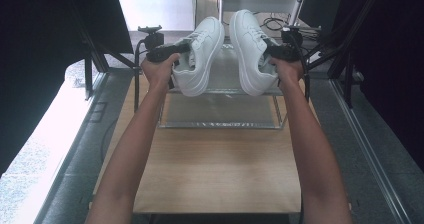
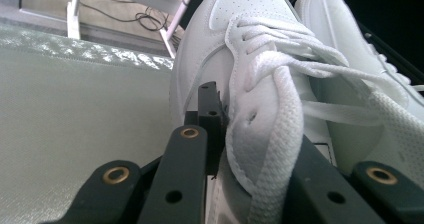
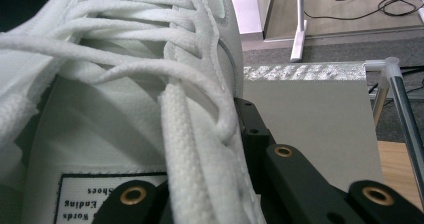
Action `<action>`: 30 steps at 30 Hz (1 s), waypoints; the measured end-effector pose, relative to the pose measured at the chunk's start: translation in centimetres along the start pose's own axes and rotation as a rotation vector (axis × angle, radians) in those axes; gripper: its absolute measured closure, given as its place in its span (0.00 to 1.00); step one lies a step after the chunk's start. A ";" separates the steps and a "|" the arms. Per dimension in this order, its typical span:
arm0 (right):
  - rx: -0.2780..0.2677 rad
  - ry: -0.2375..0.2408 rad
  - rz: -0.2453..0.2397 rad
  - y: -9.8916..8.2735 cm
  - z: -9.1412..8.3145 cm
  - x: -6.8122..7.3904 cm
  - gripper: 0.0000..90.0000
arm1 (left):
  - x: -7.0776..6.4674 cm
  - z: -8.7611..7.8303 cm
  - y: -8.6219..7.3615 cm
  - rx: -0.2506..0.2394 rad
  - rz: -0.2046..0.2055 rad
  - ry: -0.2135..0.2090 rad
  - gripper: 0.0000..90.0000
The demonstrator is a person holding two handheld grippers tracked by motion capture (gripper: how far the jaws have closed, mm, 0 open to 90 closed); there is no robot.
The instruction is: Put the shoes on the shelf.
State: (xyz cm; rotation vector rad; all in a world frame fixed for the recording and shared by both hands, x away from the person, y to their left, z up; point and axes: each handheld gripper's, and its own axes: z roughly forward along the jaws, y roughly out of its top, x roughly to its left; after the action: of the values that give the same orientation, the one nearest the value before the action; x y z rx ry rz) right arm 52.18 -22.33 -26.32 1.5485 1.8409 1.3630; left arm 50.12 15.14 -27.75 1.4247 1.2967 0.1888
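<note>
While both arms reached forward over the wooden table (image 1: pixel 215 169), the left gripper (image 1: pixel 172 50) was clamped on the side wall of the left white sneaker (image 1: pixel 202 54). The right gripper (image 1: pixel 280 51) was likewise closed on the right white sneaker (image 1: pixel 250 49), and both shoes hung side by side above the metal rack (image 1: pixel 220 125).

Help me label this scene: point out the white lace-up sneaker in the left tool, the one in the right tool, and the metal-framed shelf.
Left white lace-up sneaker (image 1: pixel 202 54), high view, side panel.
Right white lace-up sneaker (image 1: pixel 247 49), high view, side panel.
Metal-framed shelf (image 1: pixel 220 125), high view, front rail.
</note>
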 end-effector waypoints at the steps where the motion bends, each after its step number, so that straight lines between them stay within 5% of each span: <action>1: -0.001 -0.008 0.004 0.2 0.3 0.0 0.98 | 0.1 0.5 0.1 0.008 -0.008 0.017 0.92; 11: 0.036 -0.077 0.004 0.2 1.9 -0.2 0.98 | 0.5 2.4 0.0 0.017 -0.052 0.072 0.92; 18: 0.081 -0.118 -0.047 0.4 3.5 0.9 0.93 | 0.8 3.6 -0.3 0.033 -0.080 0.116 0.91; 27: 0.197 -0.205 -0.176 0.7 5.9 3.6 0.83 | 0.9 5.0 -0.3 0.063 -0.118 0.097 0.77; 30: 0.172 -0.173 -0.176 0.6 5.7 3.6 0.70 | 0.5 5.1 -0.3 0.065 -0.061 0.071 0.70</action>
State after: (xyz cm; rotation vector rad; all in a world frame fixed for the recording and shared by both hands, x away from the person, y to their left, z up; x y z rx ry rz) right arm 55.76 -16.74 -27.46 1.4921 1.9748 0.9835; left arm 53.80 12.34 -30.01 1.4416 1.4137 0.1587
